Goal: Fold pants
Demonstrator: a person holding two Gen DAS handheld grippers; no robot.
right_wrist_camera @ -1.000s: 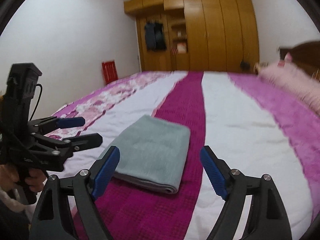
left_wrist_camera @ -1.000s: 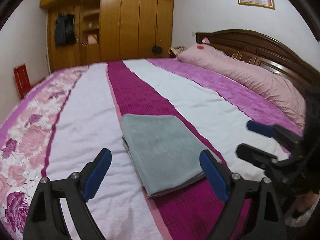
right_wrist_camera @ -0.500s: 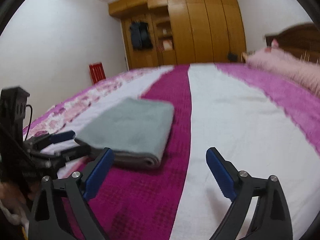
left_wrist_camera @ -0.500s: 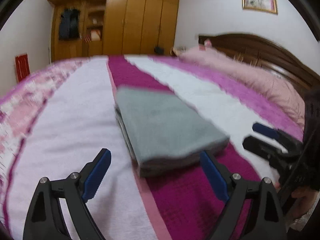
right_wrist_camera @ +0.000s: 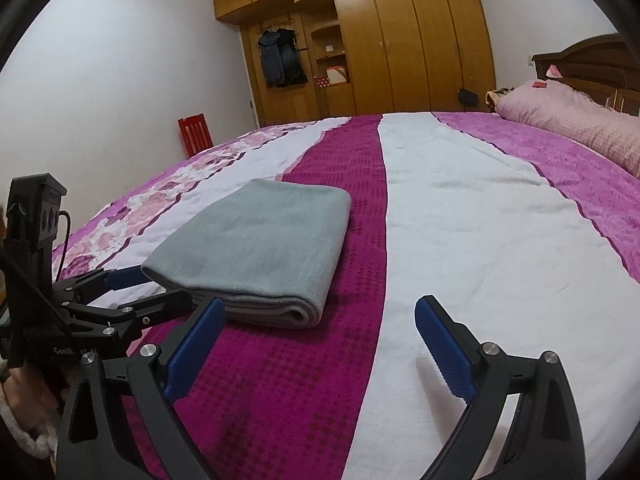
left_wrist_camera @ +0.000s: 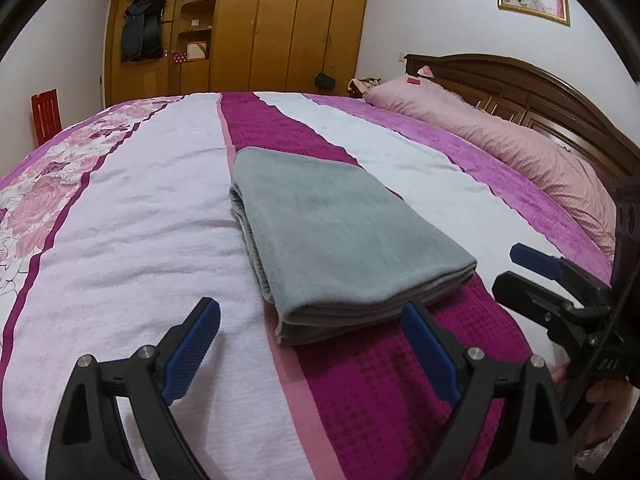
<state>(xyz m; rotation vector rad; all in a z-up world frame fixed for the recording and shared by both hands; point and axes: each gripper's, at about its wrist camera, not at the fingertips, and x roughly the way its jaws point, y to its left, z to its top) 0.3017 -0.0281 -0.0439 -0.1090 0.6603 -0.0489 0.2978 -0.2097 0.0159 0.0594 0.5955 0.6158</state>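
Note:
The grey pants (left_wrist_camera: 340,232) lie folded into a thick rectangle on the magenta stripe of the bedspread (left_wrist_camera: 160,220). My left gripper (left_wrist_camera: 308,312) is open and low over the bed. The stack's near edge sits just past its blue fingertips, untouched by the pads. In the right wrist view the pants (right_wrist_camera: 260,240) lie ahead to the left, with the left gripper (right_wrist_camera: 164,286) at their near left corner. My right gripper (right_wrist_camera: 320,310) has its jaws opening, with only bedspread between them. It also shows at the right of the left wrist view as the right gripper (left_wrist_camera: 508,270).
A long pink pillow (left_wrist_camera: 520,144) lies along the dark wooden headboard (left_wrist_camera: 520,84) on the right. A wooden wardrobe (left_wrist_camera: 260,28) fills the far wall, and a red chair (left_wrist_camera: 46,114) stands at the left. A hand (left_wrist_camera: 608,392) holds the right gripper's handle.
Both grippers have sunk toward the bed, so the folded pants now sit closer and larger ahead. The right gripper's fingers have spread a little wider. The pants have not moved.

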